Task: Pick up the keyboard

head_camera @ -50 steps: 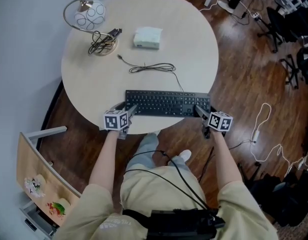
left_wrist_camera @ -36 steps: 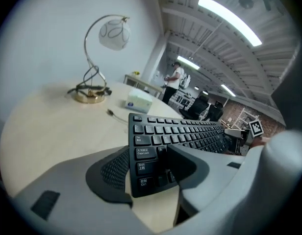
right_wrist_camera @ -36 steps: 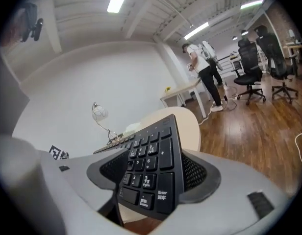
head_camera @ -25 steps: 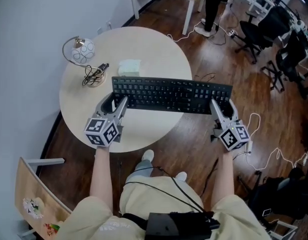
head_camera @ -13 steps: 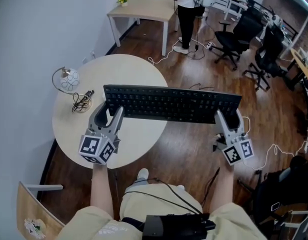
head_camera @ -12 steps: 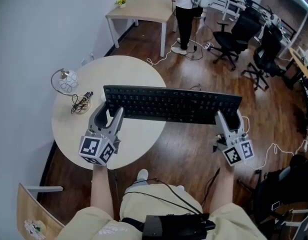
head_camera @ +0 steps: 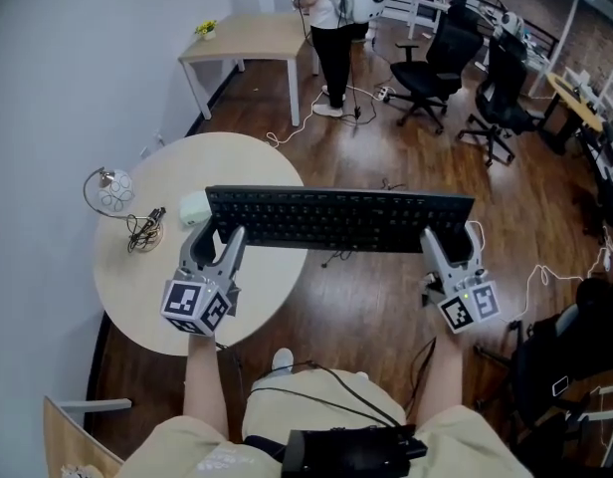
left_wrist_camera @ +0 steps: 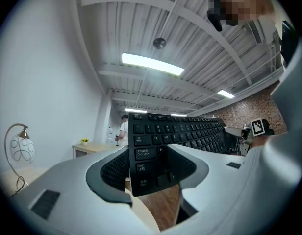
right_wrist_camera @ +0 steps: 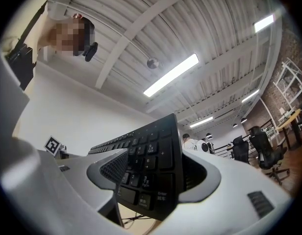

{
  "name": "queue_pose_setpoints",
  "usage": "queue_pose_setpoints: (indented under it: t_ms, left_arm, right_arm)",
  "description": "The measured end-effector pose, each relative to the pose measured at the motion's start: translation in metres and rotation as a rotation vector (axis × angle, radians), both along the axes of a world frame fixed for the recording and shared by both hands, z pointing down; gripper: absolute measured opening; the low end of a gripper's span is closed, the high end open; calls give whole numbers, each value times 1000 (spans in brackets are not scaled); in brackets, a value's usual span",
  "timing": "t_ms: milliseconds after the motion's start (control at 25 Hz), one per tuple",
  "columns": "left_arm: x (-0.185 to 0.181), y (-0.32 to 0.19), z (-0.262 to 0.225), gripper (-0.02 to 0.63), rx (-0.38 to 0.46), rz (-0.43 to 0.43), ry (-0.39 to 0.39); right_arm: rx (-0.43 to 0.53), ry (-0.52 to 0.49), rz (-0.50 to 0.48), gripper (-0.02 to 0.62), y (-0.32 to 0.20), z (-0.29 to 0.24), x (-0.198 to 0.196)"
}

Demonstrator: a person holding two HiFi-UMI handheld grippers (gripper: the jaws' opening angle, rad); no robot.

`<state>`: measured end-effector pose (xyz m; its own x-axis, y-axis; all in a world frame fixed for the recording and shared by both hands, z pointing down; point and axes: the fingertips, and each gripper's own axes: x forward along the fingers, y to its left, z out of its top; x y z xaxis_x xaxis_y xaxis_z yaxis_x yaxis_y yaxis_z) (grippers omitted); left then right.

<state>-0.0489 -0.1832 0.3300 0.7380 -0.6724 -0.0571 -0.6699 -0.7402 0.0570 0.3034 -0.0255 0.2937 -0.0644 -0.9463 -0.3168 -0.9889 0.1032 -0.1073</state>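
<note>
The long black keyboard [head_camera: 338, 219] hangs in the air, well above the round table [head_camera: 167, 297], held level between both hands. My left gripper [head_camera: 213, 235] is shut on its left end [left_wrist_camera: 150, 166], the jaws clamping the edge by the Caps Lock and Shift keys. My right gripper [head_camera: 448, 242] is shut on the right end [right_wrist_camera: 148, 180], over the number pad. A thin cable [head_camera: 331, 258] dangles from the keyboard's underside.
A small lamp [head_camera: 105, 189], a tangle of cable [head_camera: 142, 233] and a white box [head_camera: 194, 207] stay on the round table. A person [head_camera: 331, 8] stands by a rectangular desk [head_camera: 249, 40]. Office chairs [head_camera: 436, 53] stand on the wooden floor at the upper right.
Both grippers have carried the keyboard higher and away from the table. The table looks smaller and has slid left, and more of the room behind shows.
</note>
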Motion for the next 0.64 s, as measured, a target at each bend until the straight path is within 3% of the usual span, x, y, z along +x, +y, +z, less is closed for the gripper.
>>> queue_pose_setpoints:
  t_ms: [640]
  left_arm:
    - [28,-5,22,217,-16,41,-13]
  right_arm:
    - [-52,-10,13,318,1,22,24]
